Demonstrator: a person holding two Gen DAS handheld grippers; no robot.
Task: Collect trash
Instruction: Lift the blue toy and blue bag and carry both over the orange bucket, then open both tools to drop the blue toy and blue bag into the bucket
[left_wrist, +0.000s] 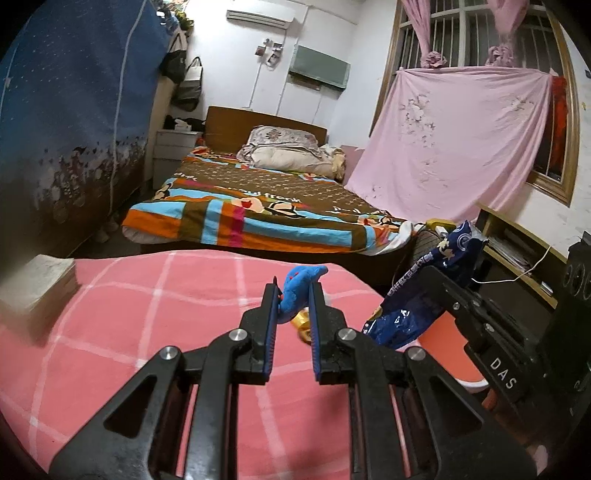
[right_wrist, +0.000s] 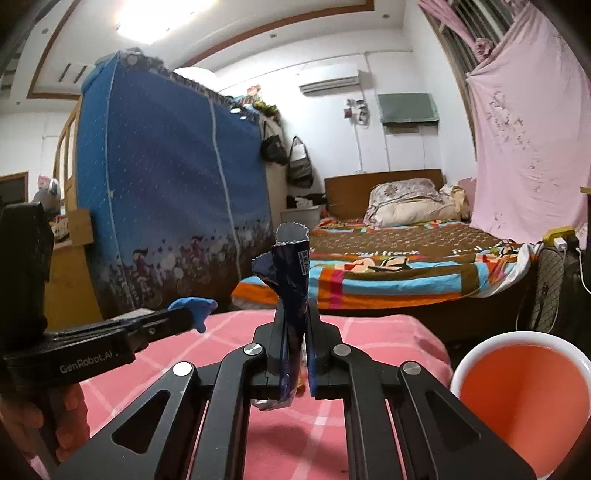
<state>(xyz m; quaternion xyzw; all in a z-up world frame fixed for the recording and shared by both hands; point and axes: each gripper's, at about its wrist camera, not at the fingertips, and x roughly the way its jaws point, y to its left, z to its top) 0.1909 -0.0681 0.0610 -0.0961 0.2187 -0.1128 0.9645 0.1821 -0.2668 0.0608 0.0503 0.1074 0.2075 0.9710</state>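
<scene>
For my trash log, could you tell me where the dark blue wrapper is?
The dark blue wrapper stands upright, clamped in the right gripper, above the pink checked cloth, left of the orange bin.

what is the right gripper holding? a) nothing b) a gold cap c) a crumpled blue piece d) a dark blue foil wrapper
d: in the right wrist view the right gripper is shut on the dark blue foil wrapper, which stands up between its fingers, while the crumpled blue piece sits in the left gripper.

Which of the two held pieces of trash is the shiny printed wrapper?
The one in the right gripper: a dark blue foil wrapper with a torn silver top. The left gripper holds a plain, matte blue scrap.
</scene>
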